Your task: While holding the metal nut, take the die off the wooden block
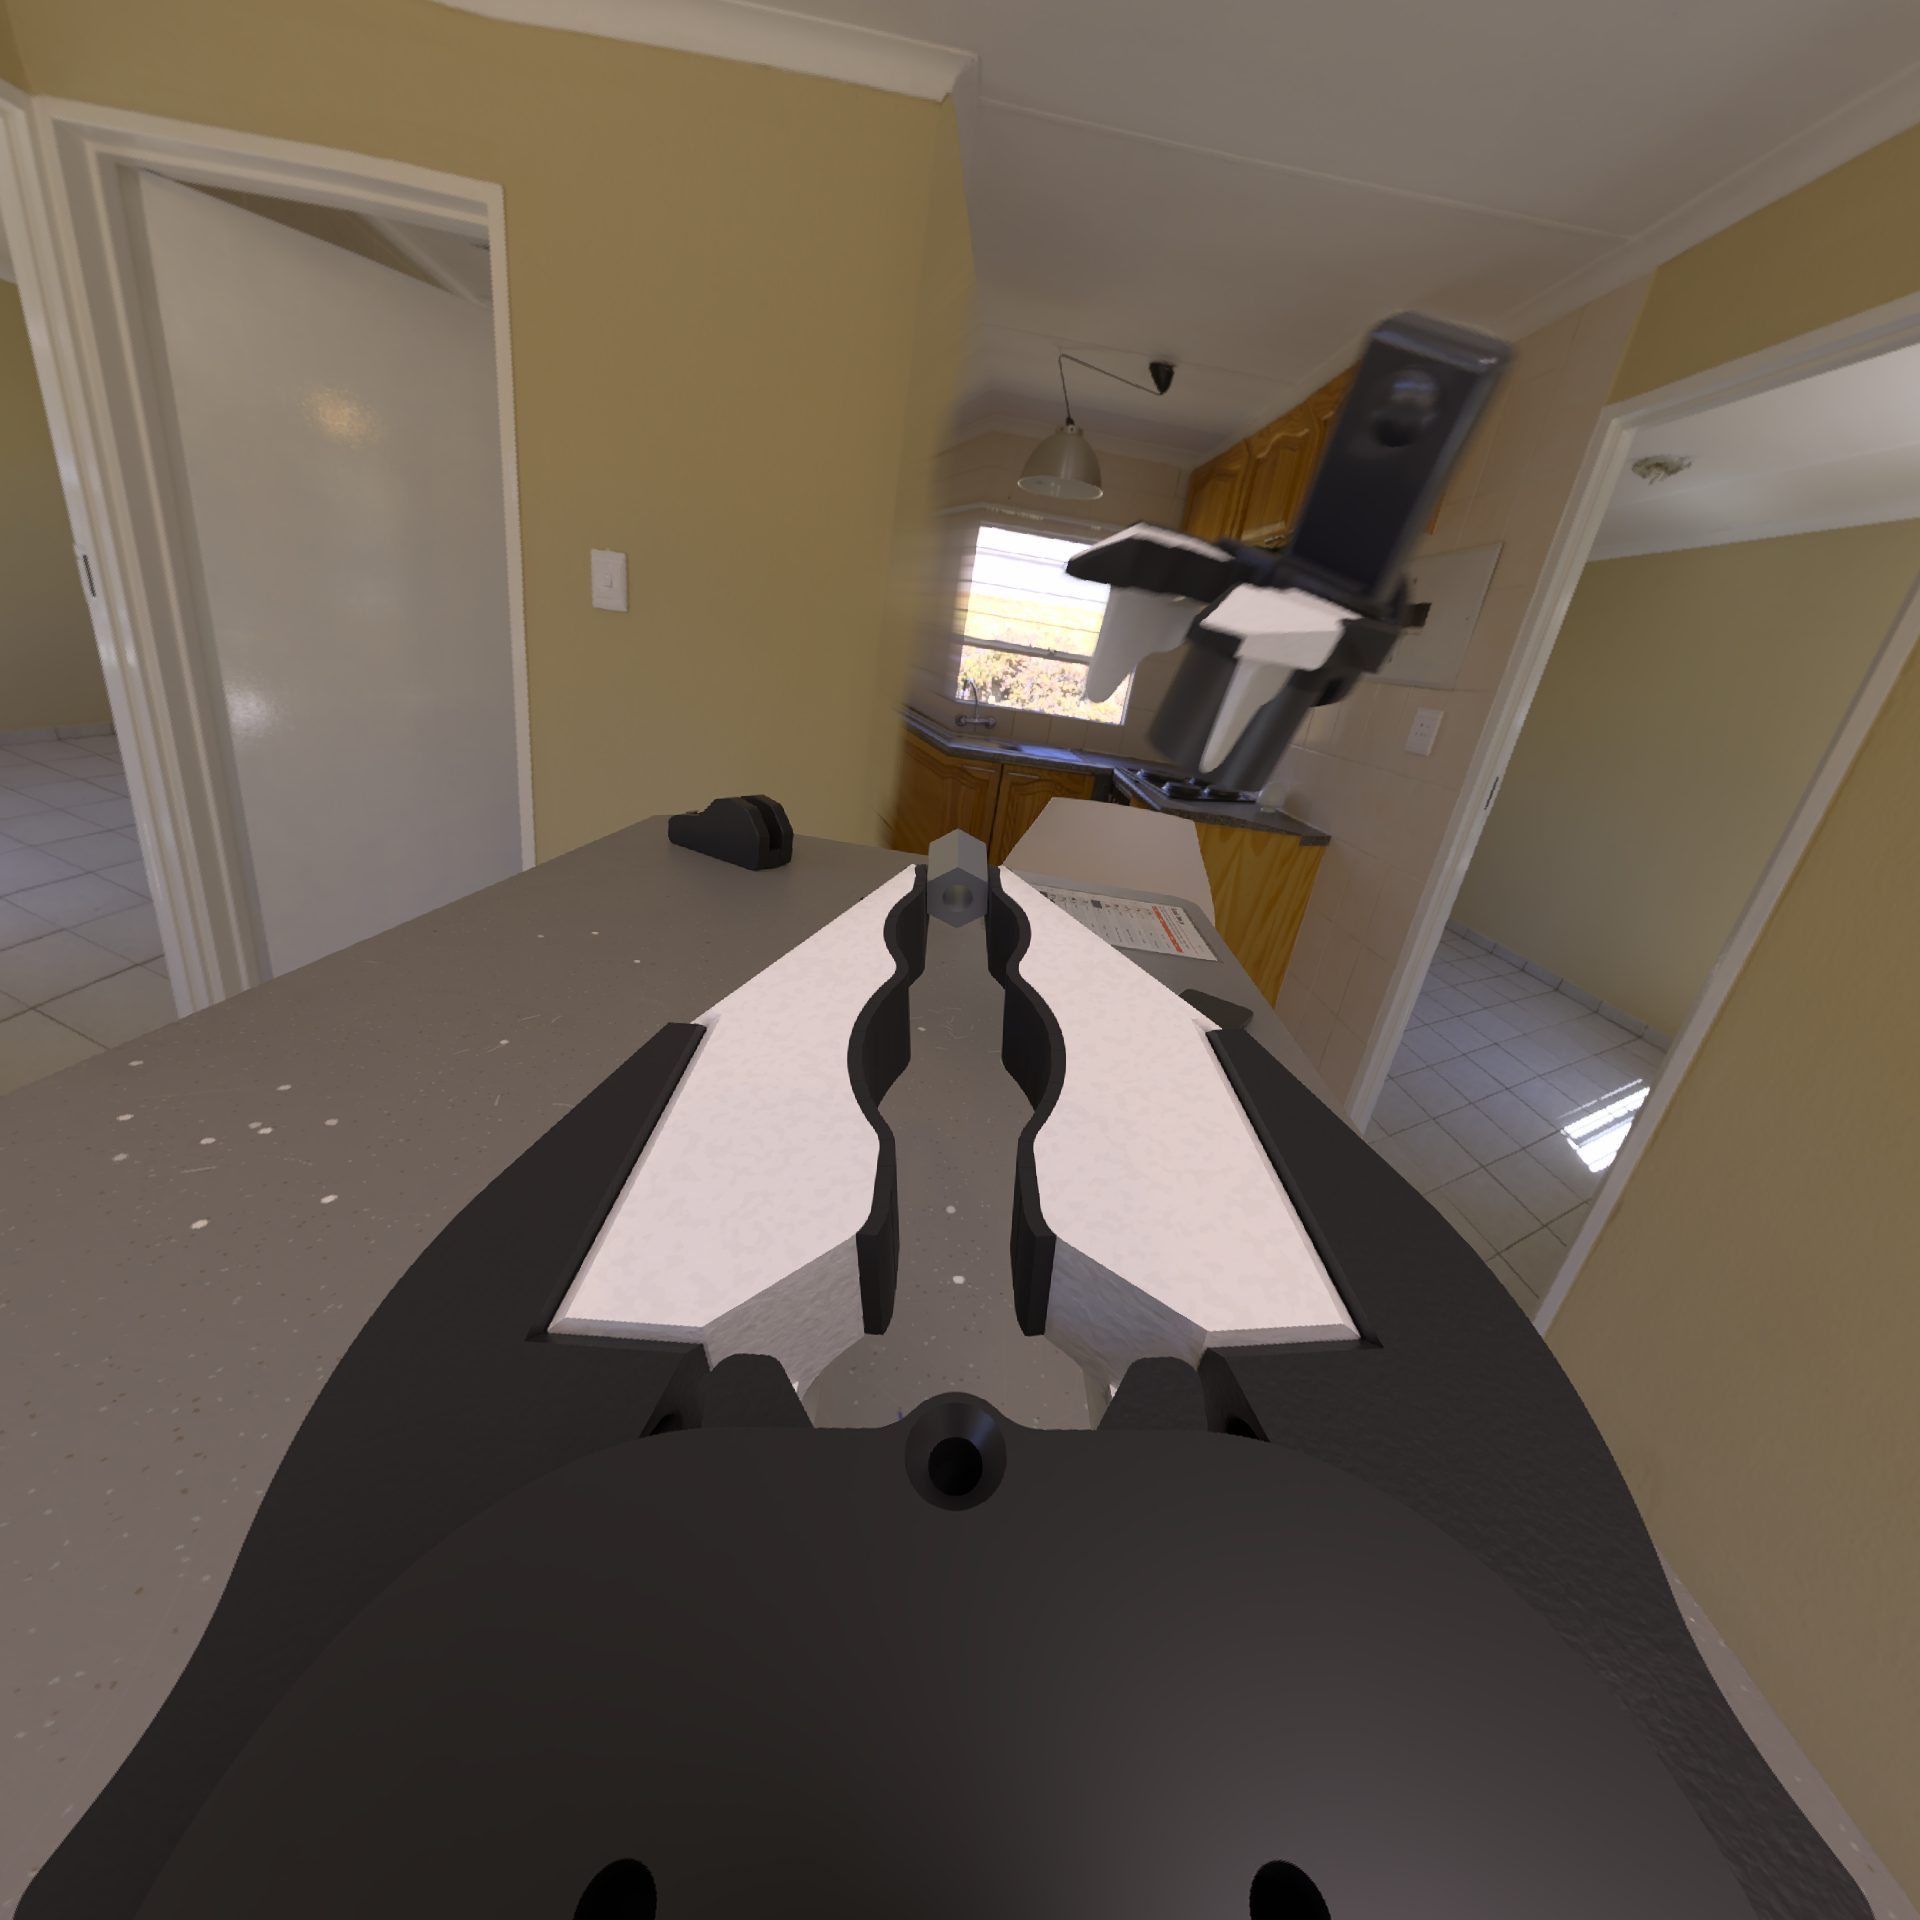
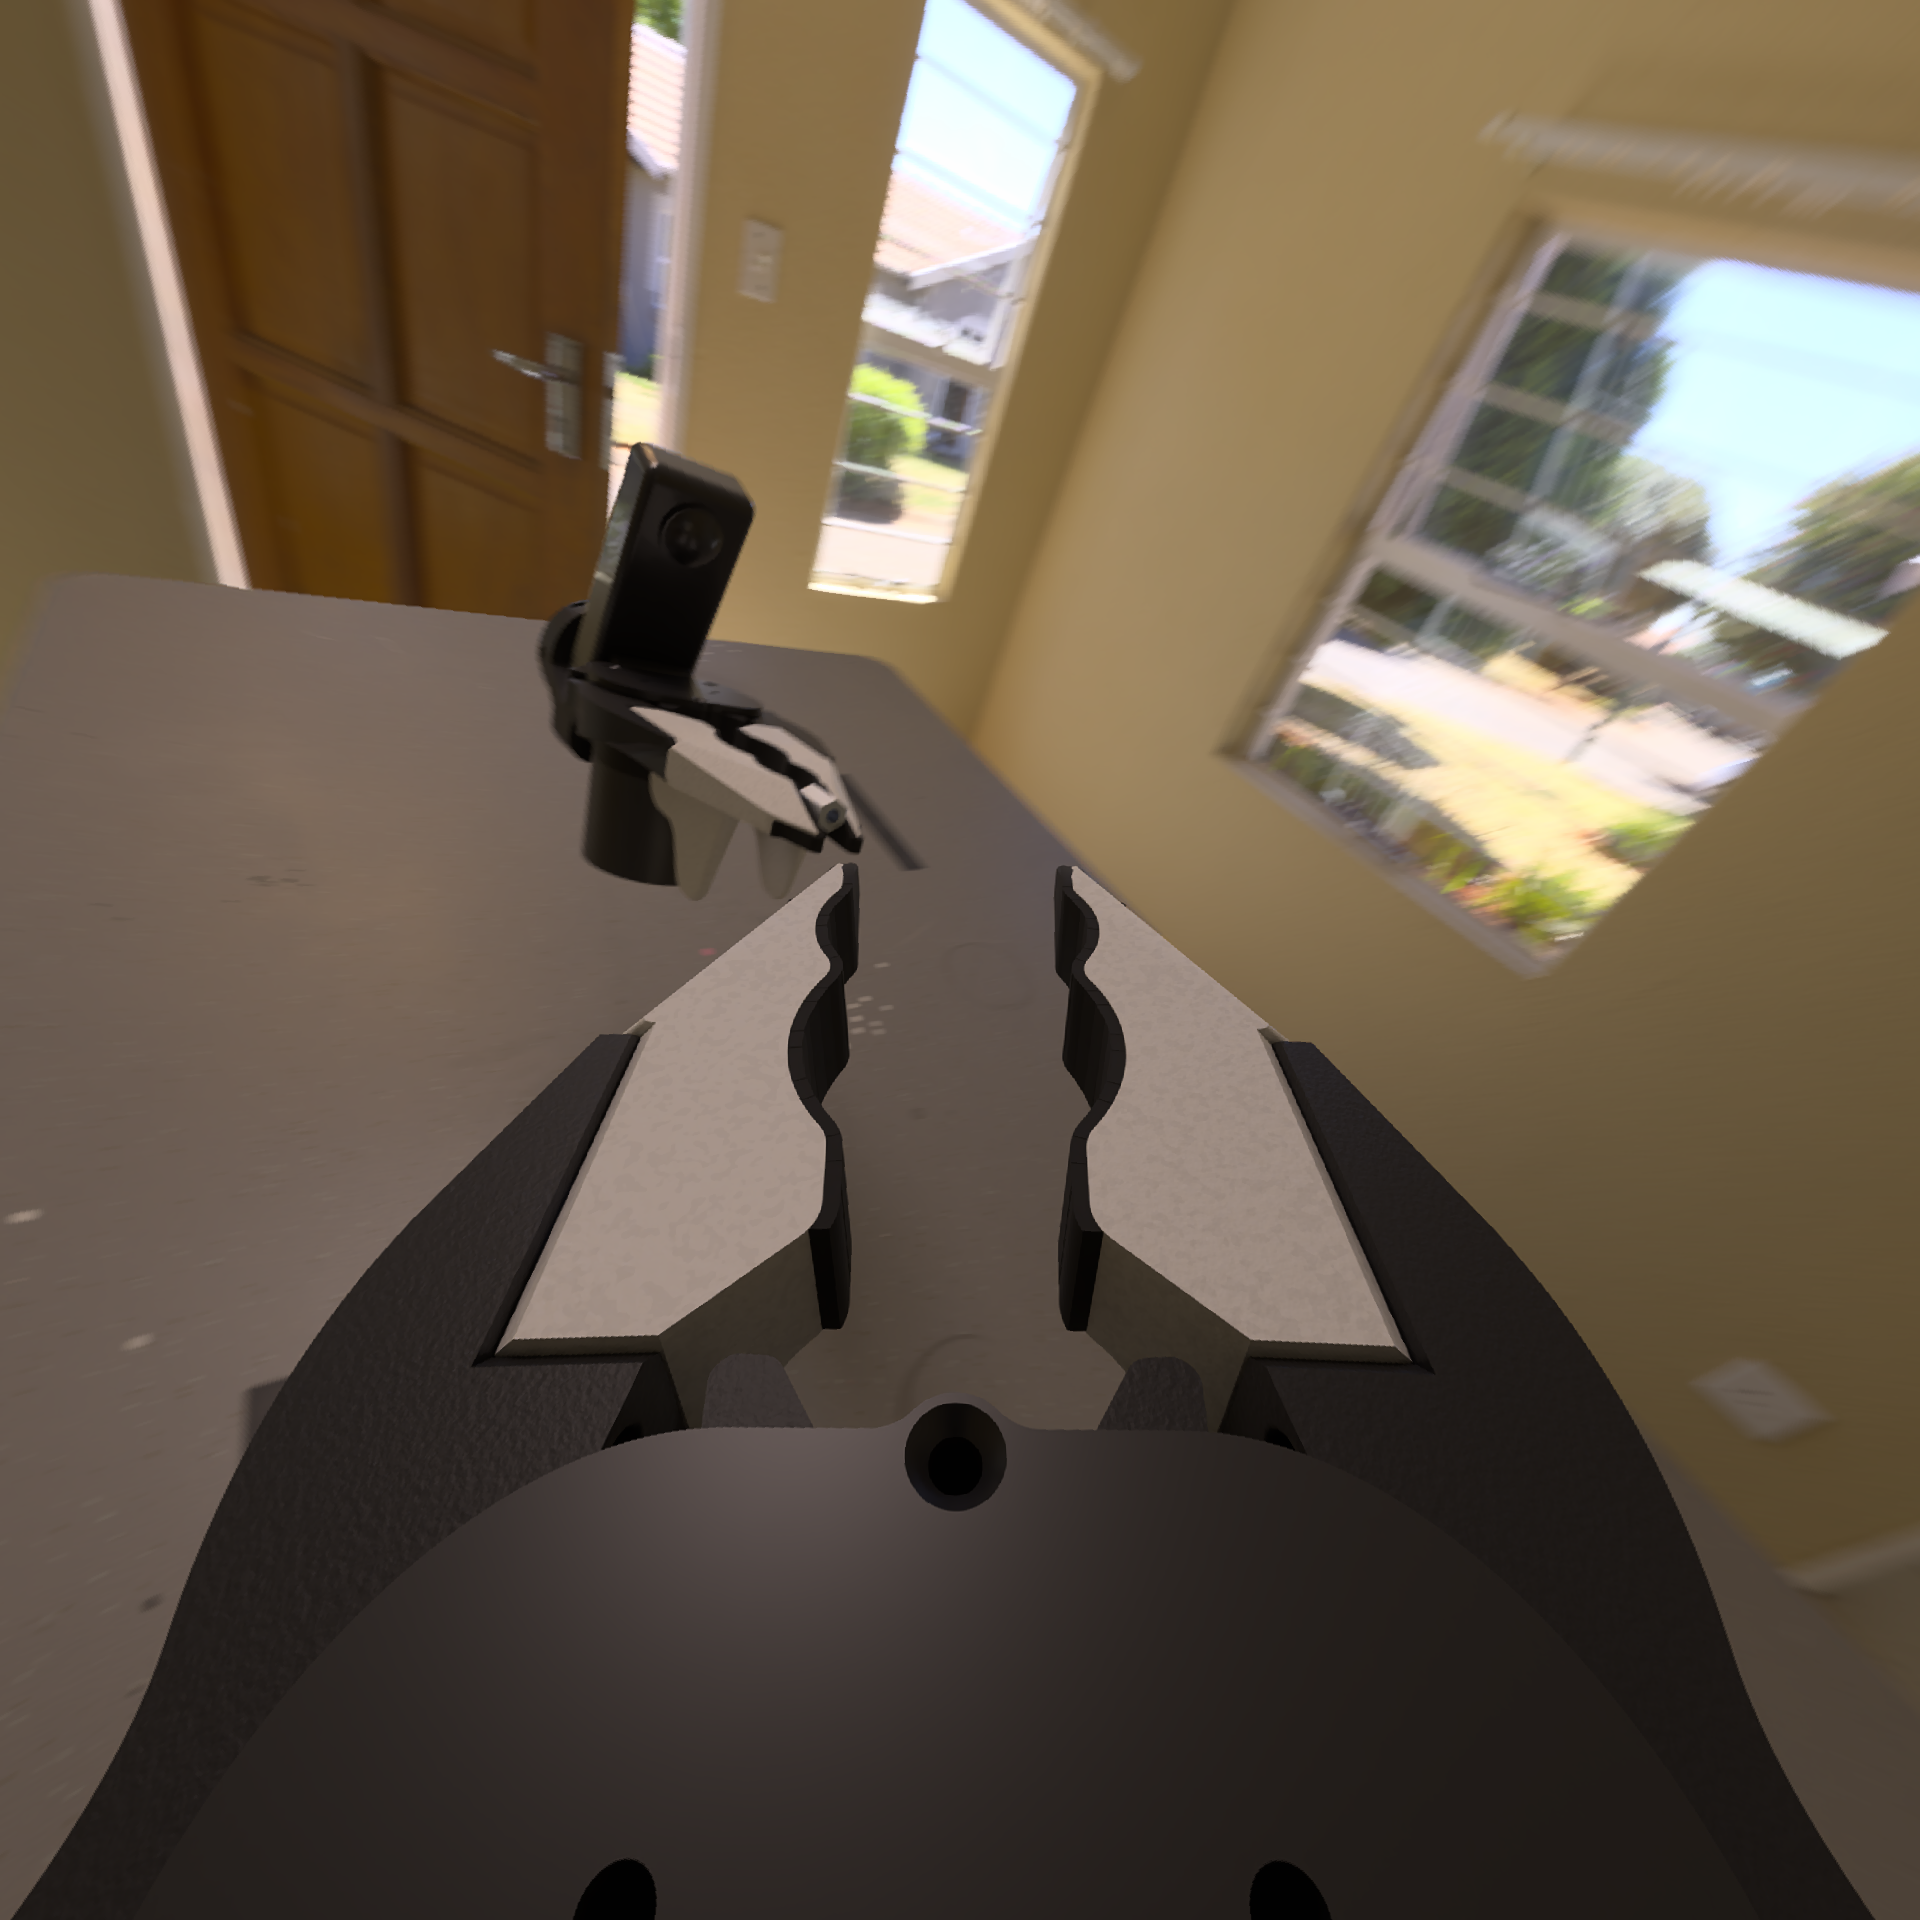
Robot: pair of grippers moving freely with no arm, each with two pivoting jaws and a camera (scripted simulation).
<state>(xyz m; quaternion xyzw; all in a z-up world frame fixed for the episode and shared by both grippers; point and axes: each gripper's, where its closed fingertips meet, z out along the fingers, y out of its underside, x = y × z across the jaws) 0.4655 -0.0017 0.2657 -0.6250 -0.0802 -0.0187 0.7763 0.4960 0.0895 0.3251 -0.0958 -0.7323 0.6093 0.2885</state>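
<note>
My left gripper (image 1: 956, 894) is shut on a small grey metal nut (image 1: 952, 881), held between the fingertips above the grey table (image 1: 312, 1091). It also shows in the right wrist view (image 2: 826, 816), with the nut (image 2: 828, 809) at its tips. My right gripper (image 2: 956, 883) is open and empty, above the table (image 2: 260, 883). In the left wrist view it (image 1: 1153, 686) hangs blurred in the air, up and to the right, fingers pointing down-left. No die or wooden block shows in either view.
A black holder (image 1: 732, 831) sits at the table's far left edge. A printed sheet (image 1: 1138, 925) lies on the table's right side, past my left fingers. A small dark piece (image 1: 1216, 1006) lies by the right edge. Doorways, walls and windows surround the table.
</note>
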